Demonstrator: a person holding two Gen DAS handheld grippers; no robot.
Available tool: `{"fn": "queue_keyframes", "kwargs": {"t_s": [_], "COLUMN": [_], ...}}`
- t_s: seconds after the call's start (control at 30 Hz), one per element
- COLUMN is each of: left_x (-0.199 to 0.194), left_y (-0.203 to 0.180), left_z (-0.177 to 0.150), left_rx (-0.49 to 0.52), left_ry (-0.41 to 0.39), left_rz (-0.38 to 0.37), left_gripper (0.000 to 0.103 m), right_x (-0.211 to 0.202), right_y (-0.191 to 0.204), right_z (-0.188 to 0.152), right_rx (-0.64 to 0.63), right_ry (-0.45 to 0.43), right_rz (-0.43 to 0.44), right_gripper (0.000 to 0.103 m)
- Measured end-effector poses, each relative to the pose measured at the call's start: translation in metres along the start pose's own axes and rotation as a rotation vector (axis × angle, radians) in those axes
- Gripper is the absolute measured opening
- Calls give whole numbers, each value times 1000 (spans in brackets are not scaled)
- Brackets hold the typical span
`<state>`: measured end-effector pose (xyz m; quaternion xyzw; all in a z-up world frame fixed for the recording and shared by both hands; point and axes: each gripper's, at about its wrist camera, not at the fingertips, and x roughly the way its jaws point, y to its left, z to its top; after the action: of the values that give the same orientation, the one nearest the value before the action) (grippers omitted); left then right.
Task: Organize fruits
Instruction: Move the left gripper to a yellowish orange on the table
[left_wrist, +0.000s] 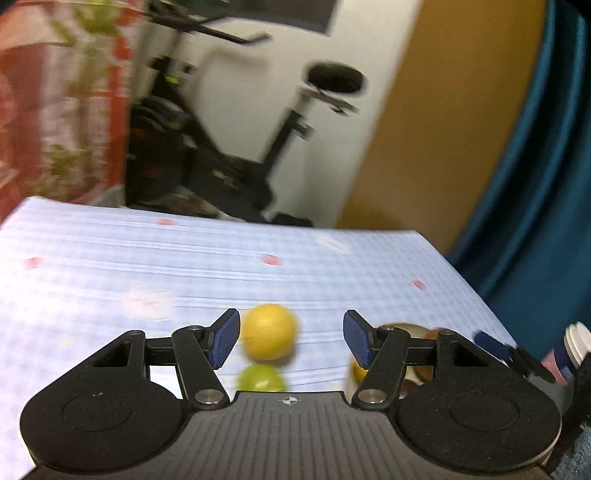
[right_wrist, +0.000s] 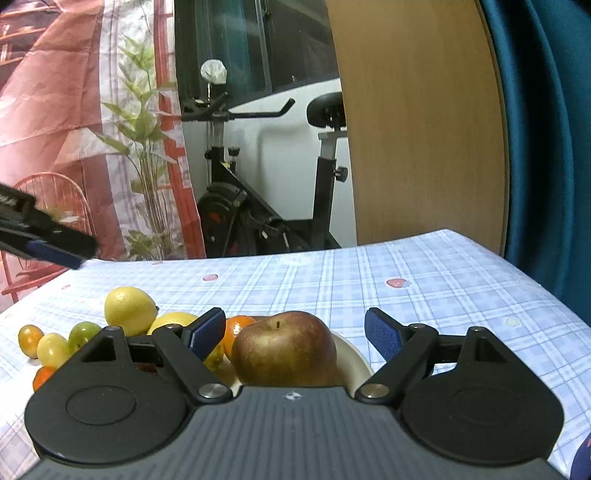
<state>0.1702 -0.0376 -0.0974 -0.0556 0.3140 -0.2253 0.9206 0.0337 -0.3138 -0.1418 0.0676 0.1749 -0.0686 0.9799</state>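
Observation:
A red-brown apple (right_wrist: 284, 347) sits in a cream bowl (right_wrist: 356, 360) on the checked tablecloth. My right gripper (right_wrist: 294, 336) is open around it, with both blue pads clear of the skin. Left of the bowl lie two lemons (right_wrist: 129, 310), an orange (right_wrist: 236, 330) and several small green and yellow fruits (right_wrist: 85, 334). My left gripper (left_wrist: 290, 338) is open and empty. In its blurred view a lemon (left_wrist: 269, 332) and a green fruit (left_wrist: 260, 378) lie on the cloth beyond the fingers. The left gripper (right_wrist: 55, 251) hangs in the air at the far left.
The tablecloth (right_wrist: 424, 280) ends at a far edge, with an exercise bike (right_wrist: 266, 206), a plant and a patterned curtain behind it. A wooden panel (right_wrist: 417, 122) and a blue curtain stand at the right. A white-capped bottle (left_wrist: 576, 339) is at the table's right side.

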Motion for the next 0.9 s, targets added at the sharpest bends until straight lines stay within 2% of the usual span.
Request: {"fn": "queue_keyframes", "kwargs": {"t_s": [0.13,0.27,0.37,0.47,0.63,0.9], "left_x": [-29,-42,-50,-65,-81,-75], "left_y": [17,35,55,75,96,115], "left_z": [-12,-18,-18,-12,-6,-20], "left_rx": [-25,-35,-98,-173,-235,-270], "left_ry": [-51,-58,-61,-98,-171,-149], "left_rz": [76,115,149,168,202,190], "left_gripper": [64,64,64,64,65,64], "right_x": [-9,-16,-23,-29,-26,-2], "right_y": [8,25,44,60,81,138], "right_z": [-2,0,5,10,20,30], "right_rx": [0,-22,-66,-82,-54,-161], "right_ry": [-19,-15,-30,-28,39,121], "right_rz": [-9,15,38,62,134,255], "right_gripper": [85,84,84,84,84,84]}}
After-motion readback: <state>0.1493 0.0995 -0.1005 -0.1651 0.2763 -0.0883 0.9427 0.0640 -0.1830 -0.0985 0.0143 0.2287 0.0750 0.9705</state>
